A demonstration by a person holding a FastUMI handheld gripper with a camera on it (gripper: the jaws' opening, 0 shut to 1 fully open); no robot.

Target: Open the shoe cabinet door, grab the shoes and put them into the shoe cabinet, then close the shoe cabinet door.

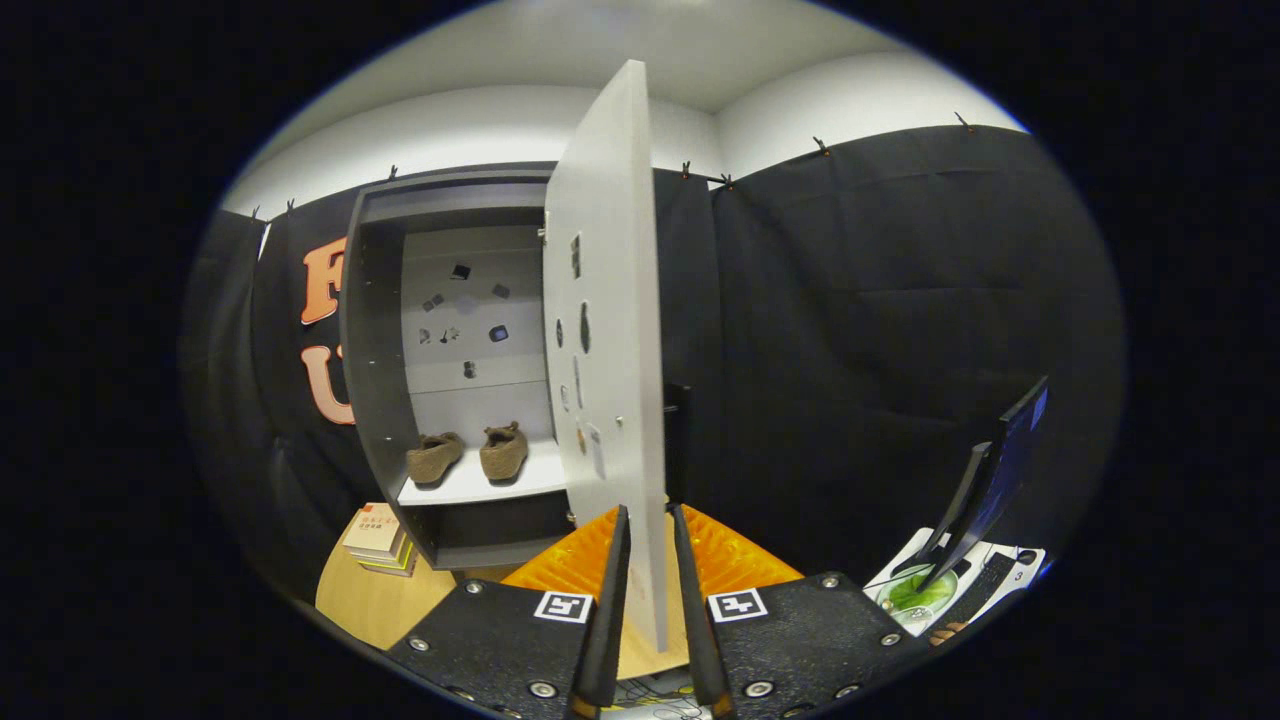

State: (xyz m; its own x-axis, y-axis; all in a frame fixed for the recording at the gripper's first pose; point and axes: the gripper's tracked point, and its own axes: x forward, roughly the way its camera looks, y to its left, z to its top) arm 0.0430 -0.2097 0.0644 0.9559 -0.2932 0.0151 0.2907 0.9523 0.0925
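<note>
Gripper view shows the claw [648,560] with its fingers pressed on either face of the open shoe cabinet door [610,330], pinching its near edge. Door stands upright, edge-on, pale grey. Beyond, to the left, two brown shoes [468,455] sit side by side on the shoe cabinet [375,330] shelf, heels facing outward.

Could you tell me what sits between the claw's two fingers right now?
In the gripper view, the free edge of the open cabinet door stands between the fingers of the claw; whether both press on it is unclear.
</note>
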